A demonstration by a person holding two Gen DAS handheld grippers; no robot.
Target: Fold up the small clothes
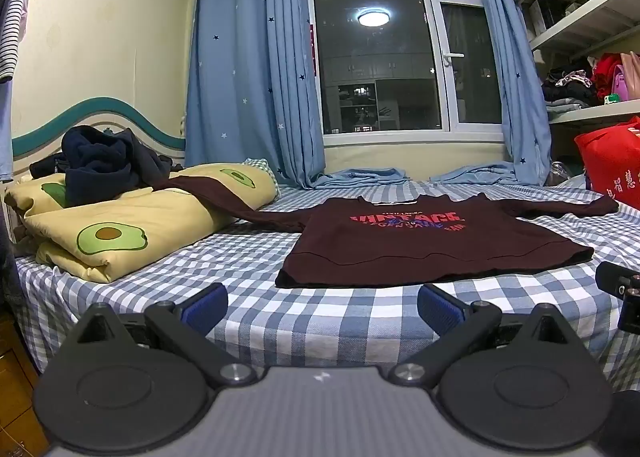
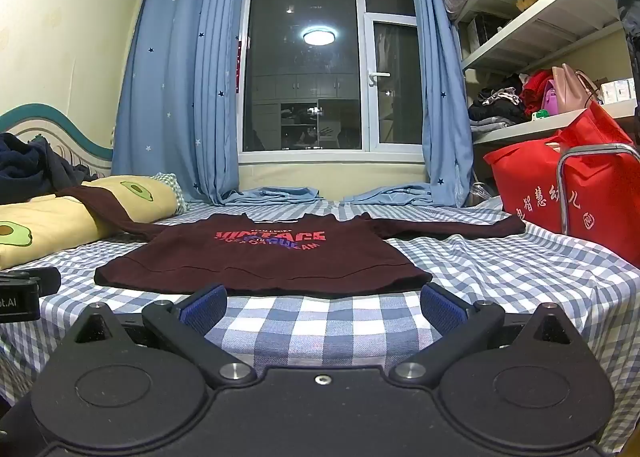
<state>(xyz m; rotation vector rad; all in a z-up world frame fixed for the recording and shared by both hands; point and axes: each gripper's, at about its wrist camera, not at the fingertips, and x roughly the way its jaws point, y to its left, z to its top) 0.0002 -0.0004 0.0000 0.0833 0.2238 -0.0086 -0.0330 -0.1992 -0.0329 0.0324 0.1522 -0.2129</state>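
Note:
A dark maroon long-sleeved shirt point(image 1: 432, 245) with red and blue lettering lies flat, front up, on the blue checked bed point(image 1: 248, 257). Its left sleeve runs up onto the yellow quilt; its right sleeve stretches out to the right. It also shows in the right wrist view point(image 2: 264, 257). My left gripper point(image 1: 322, 307) is open and empty, just short of the shirt's hem, toward its left corner. My right gripper point(image 2: 323, 307) is open and empty, just in front of the hem's middle. The right gripper's body shows at the left view's right edge point(image 1: 624, 293).
A folded yellow avocado-print quilt point(image 1: 132, 225) with dark blue clothes point(image 1: 104, 161) on top lies at the left. A red bag point(image 2: 572, 197) stands at the bed's right edge. Blue curtains point(image 2: 280, 193) pool on the bed's far side. Shelves point(image 2: 540, 57) line the right wall.

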